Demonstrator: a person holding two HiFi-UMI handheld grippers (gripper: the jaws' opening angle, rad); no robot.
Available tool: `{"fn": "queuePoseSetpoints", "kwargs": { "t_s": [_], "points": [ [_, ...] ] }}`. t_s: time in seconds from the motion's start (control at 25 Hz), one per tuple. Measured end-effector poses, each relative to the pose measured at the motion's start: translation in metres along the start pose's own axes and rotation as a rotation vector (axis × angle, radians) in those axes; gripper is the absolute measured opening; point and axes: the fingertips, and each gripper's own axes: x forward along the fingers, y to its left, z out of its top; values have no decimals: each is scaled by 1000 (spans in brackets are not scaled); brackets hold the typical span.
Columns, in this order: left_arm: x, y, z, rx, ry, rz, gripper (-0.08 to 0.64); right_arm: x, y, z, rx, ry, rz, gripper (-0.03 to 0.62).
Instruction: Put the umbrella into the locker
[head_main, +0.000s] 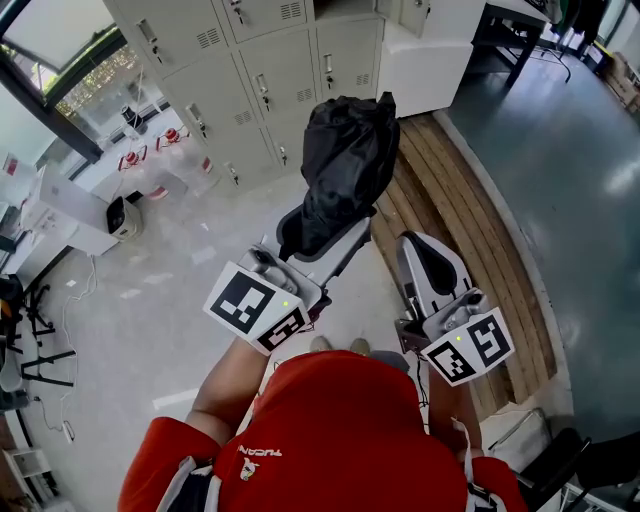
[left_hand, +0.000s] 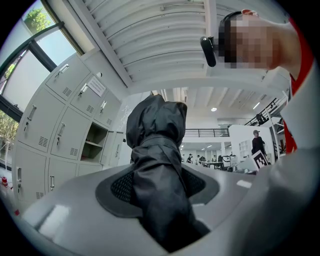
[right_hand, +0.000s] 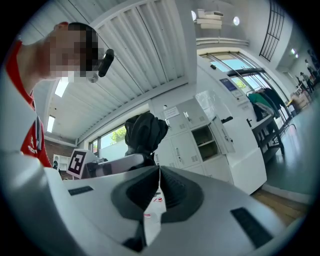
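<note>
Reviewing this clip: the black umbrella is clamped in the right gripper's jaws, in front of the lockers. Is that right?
No. The umbrella is clamped in the left gripper, as the left gripper view shows; the right gripper is shut on nothing. The lockers do stand in front.

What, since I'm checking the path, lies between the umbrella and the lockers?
Only bare floor lies between the umbrella and the lockers, as the head view shows.

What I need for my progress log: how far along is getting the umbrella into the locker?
Done: the left hand-held gripper is clamped on the folded black umbrella, held upright. In hand: it is held facing the lockers, with one open locker in sight. Left: reaching that locker, setting the umbrella inside, letting go. The right hand-held gripper is shut and empty.
</note>
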Motion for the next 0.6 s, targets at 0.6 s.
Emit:
{"fn": "queuePoseSetpoints", "kwargs": {
  "t_s": [0.6],
  "points": [
    [55,10,-1,22,-8,70,222,-4,-50,24,-18,-10,34,4]
  ]
}}
